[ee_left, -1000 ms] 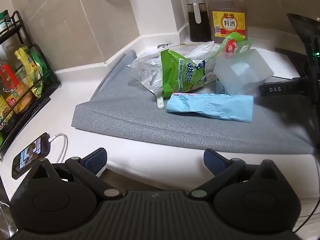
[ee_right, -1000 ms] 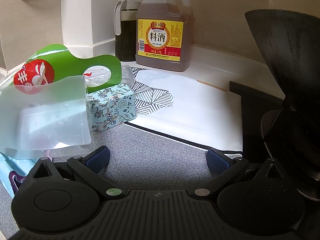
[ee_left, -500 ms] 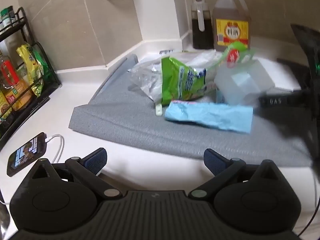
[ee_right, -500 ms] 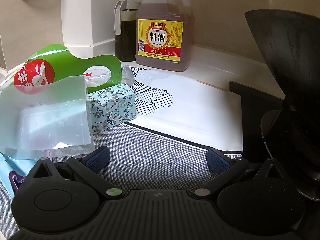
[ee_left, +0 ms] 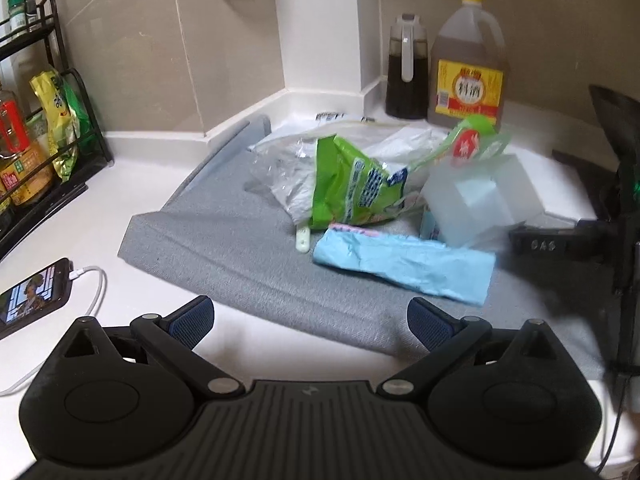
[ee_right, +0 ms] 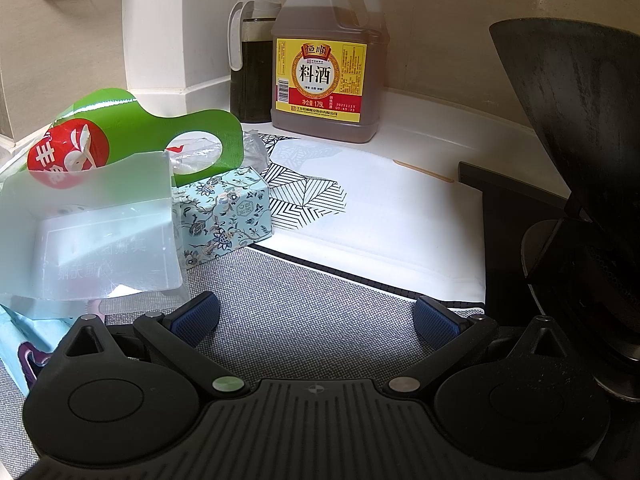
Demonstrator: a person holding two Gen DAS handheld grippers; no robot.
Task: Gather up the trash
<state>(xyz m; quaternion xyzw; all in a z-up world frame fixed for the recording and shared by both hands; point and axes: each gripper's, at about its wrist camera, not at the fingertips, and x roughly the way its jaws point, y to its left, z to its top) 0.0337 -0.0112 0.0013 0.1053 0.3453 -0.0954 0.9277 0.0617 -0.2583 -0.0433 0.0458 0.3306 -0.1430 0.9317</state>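
Trash lies in a heap on a grey mat (ee_left: 224, 248): a green snack bag (ee_left: 352, 184), a crumpled clear bag (ee_left: 288, 172), a flat blue wrapper (ee_left: 404, 264), a translucent plastic box (ee_left: 476, 200) and a green-and-red card handle (ee_left: 472, 140). My left gripper (ee_left: 311, 318) is open and empty over the white counter, short of the mat's near edge. Open and empty too, my right gripper (ee_right: 316, 320) hovers low over the grey mat (ee_right: 312, 300). To its left are the translucent box (ee_right: 100, 240) and a small floral carton (ee_right: 224, 212).
A cooking-wine jug (ee_right: 328, 72) and a dark sauce bottle (ee_right: 252, 68) stand against the back wall. A black wok (ee_right: 580, 120) on the stove crowds the right. A phone (ee_left: 34, 294) on a cable and a spice rack (ee_left: 36, 120) sit at the left.
The left gripper has tilted upward and drawn back a little, so the trash heap sits lower and smaller in its view. The right gripper has not moved.
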